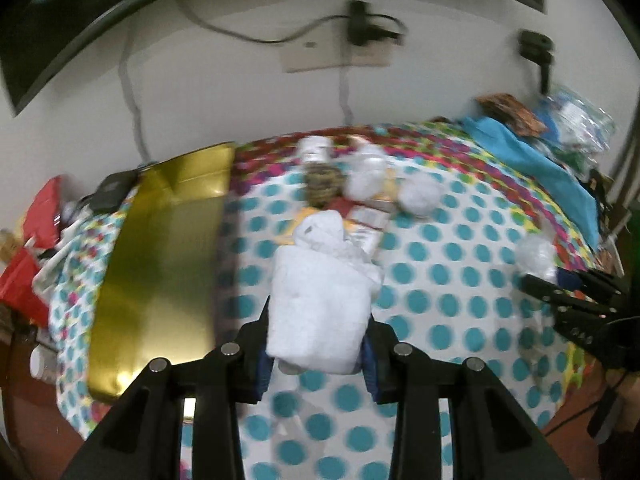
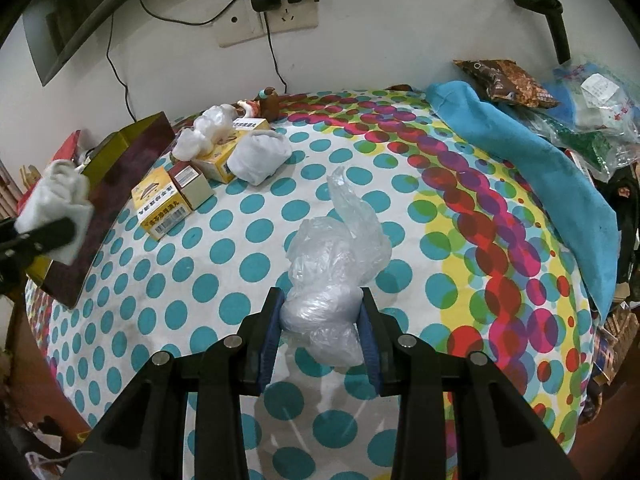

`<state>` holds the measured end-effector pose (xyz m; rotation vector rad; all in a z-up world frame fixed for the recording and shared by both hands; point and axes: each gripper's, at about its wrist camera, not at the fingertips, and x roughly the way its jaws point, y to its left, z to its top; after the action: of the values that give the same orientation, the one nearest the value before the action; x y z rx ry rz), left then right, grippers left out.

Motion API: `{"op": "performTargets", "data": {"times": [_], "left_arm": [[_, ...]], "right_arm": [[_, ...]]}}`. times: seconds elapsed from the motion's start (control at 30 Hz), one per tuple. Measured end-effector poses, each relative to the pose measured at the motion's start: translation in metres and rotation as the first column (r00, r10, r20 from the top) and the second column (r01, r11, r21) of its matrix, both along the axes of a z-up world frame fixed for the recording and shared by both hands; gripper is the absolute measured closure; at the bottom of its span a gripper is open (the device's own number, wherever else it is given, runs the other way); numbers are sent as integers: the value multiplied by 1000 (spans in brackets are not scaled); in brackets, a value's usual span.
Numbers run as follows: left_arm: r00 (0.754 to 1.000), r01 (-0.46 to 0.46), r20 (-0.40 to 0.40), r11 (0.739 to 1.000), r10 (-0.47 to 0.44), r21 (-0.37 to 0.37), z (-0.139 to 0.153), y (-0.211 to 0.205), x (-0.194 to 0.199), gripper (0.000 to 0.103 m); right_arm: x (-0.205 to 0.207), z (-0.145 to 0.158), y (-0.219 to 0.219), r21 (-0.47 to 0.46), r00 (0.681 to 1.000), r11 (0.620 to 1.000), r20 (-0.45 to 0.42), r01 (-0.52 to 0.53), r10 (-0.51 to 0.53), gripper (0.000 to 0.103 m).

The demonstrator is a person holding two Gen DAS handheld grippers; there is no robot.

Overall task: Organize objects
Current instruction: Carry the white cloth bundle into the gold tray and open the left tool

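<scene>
While the left wrist picture is blurred, the main things in it still read.

Left wrist view
- left gripper (image 1: 318,354): pads pressed on a folded white cloth (image 1: 320,300), lifted above the spotted tablecloth (image 1: 440,280).
- gold box lid (image 1: 160,264): lies flat to the left of the cloth.
- medicine boxes (image 1: 368,220): beyond the cloth, with white wads among them; the small items there are probably bottles, too smeared to name.
- right gripper (image 1: 560,300): at the right edge, carrying a pale bundle.

Right wrist view
- right gripper (image 2: 322,332): fingers clamped on a crumpled clear plastic bag (image 2: 340,264), held over the tablecloth (image 2: 200,260).
- yellow medicine boxes (image 2: 164,204): left of centre, side by side, near a white rolled bundle (image 2: 260,156).
- left gripper (image 2: 44,236): far left, holding the white cloth (image 2: 52,200) over the open gold-lined box (image 2: 116,184).
- blue cloth (image 2: 540,160): draped along the right side.
</scene>
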<state>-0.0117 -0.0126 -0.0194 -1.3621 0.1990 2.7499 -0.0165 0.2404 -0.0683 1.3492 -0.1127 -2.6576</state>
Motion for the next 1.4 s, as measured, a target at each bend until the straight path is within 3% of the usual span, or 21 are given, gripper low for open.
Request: {"op": "performTargets", "data": {"times": [0.23,0.5,0.63,0.9,1.1,1.2,1.4], "left_arm": [[988,-152,8,988,152,-23,-2,-72,-7,67],[975,-212,53,975,215,-69,-32,-122,-35,67],[967,-237,82,970,241,-53,-47,-137,-47,67],[958,-248,116,961,262,-118,-59,-148,-71,61],[947,-282,137,956,290,-76,-58,-151,-75,50],[956,-264,111,961,272,-81,-52,-145,-71,41],[964,-234,104,967,244,-98,-49,-137,-63,37]], "right_arm": [[2,4,-5,11,1000,1000,-14,10,-9,69],[-3,2,1,12,999,999,-15,45,-45,69],[-4,-5,4,12,999,998,-6,54,-54,69],[-7,-21,14,-18,996,997,29,81,-80,69],[-11,-18,14,4,997,997,17,78,-78,69],[-10,-17,13,6,997,997,12,78,-79,69],[-6,-15,9,-2,998,998,13,66,-66,69]]}}
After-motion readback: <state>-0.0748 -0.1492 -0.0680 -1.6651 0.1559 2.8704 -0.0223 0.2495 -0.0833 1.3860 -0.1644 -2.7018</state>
